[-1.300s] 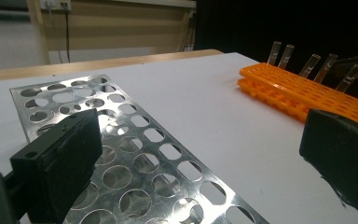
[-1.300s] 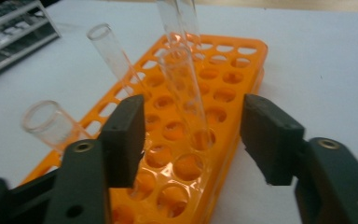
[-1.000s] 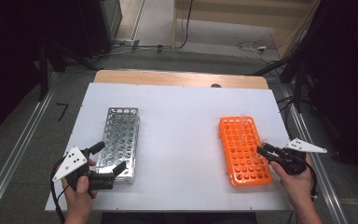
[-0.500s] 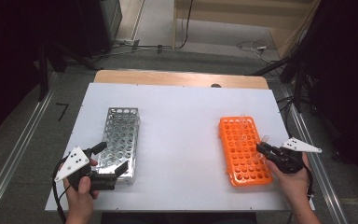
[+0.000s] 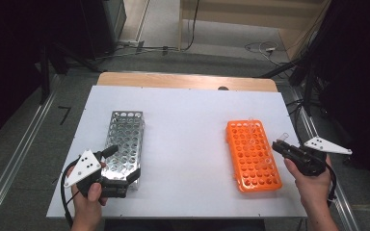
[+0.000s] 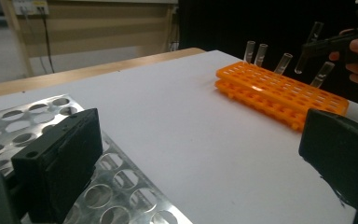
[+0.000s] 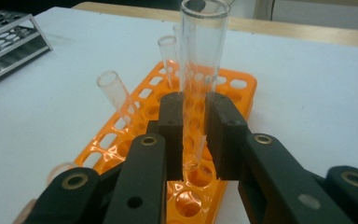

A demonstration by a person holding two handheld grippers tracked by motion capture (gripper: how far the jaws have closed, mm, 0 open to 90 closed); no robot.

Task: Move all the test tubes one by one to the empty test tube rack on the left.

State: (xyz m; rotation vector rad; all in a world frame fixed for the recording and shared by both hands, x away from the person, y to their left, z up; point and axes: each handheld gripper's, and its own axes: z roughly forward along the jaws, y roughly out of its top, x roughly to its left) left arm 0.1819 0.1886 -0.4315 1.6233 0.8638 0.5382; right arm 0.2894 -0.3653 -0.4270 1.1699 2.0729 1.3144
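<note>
My right gripper (image 7: 195, 135) had its jaws just closed on a clear glass test tube (image 7: 200, 60), pinching it near the lower end. The tube stood almost upright, its long axis vertical, the open mouth up and the rounded bottom pointing down at the orange rack (image 5: 252, 155). It hung just above the holes at the near right part of that rack, not touching it as far as I could see. In the left gripper view the same tube (image 6: 307, 46) leaned slightly, held above the rack's far edge.

My right hand (image 5: 313, 185) was at the right edge of the bench (image 5: 188, 125), the gripper pointing to the left, toward the rack. My left hand (image 5: 89, 197) held the left gripper (image 5: 123, 166) at the near end of the metal rack (image 5: 124, 139), its jaws spread wide, one over the rack's holes, with nothing between them.

The orange rack carried several other tubes (image 7: 116, 95), all leaning. The holes of the metal rack that I could see held nothing.
</note>
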